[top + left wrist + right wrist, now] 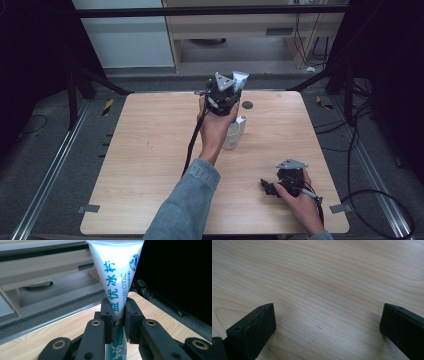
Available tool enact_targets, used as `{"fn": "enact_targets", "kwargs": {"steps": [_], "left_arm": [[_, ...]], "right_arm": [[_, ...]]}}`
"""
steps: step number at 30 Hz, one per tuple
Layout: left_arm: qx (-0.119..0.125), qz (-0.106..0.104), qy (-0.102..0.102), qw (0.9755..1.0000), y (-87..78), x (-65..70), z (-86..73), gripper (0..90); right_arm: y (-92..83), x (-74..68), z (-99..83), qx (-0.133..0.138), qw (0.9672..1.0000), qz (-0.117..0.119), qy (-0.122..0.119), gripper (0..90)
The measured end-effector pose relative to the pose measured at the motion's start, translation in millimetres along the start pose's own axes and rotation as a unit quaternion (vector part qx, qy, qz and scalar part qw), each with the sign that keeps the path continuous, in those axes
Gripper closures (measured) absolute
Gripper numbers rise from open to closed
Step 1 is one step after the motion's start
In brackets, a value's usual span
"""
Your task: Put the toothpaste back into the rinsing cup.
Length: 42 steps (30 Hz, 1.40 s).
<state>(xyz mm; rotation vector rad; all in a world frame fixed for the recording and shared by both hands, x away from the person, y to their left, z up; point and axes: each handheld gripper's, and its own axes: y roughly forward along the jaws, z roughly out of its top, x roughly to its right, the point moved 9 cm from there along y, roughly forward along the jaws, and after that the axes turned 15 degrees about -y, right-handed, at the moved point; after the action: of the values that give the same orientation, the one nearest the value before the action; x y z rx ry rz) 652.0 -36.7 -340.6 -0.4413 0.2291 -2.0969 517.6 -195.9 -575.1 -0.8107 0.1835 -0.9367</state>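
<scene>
- Pale wood covered the desk (150, 165), which stood on grey carpet with dark curtains at both sides and a light cabinet beyond its far edge.
- Left of centre, the desk lay bare; a person's sleeved forearm reached across it from the bottom edge toward the far side.
- At the end of that arm, the left gripper (223, 98) was raised above the far middle of the desk, its jaws pinching a white tube (117, 275) with blue lettering.
- In the left gripper view the tube stood upright between the pads, its flat crimped end on top and its darker lower part hanging below the jaws.
- Just below and to the right of that hand, a white cup (231, 136) stood on the desk with a small white piece (242, 120) close beside it; what that piece was could not be told.
- Farther right, the right gripper (267, 187) rested low at the near right corner, its jaws spread wide over bare wood with nothing between them.
- By my judgement the pick-up was done and the tube was held clear; setting it down, perhaps into the cup, was still left.
</scene>
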Motion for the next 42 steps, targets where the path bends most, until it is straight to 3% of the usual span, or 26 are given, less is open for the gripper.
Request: {"fn": "enact_targets", "kwargs": {"steps": [12,24,27,36,42], "left_arm": [[0.014,0.008,0.032,0.9993,-0.2,7.5,-6.0,79.1],[0.025,0.012,0.037,0.9989,-1.0,6.0,-15.0,79.1],[0.033,0.015,0.046,0.9983,-1.6,5.4,-15.9,79.1],[0.033,0.014,0.032,0.9989,0.6,0.2,-26.6,79.0],[0.03,0.02,0.023,0.9991,6.6,-10.1,-38.2,79.0]], "right_arm": [[0.0,0.0,0.0,0.0,1.0,0.0,0.0,0.6],[0.0,0.0,0.0,0.0,1.0,0.0,-0.001,0.6],[0.0,-0.2,0.0,0.0,1.0,0.001,0.0,0.6],[-0.1,-0.4,-0.2,-0.001,1.0,0.001,0.001,0.6],[-0.1,0.1,-0.1,0.0,1.0,0.0,-0.001,0.6]]}}
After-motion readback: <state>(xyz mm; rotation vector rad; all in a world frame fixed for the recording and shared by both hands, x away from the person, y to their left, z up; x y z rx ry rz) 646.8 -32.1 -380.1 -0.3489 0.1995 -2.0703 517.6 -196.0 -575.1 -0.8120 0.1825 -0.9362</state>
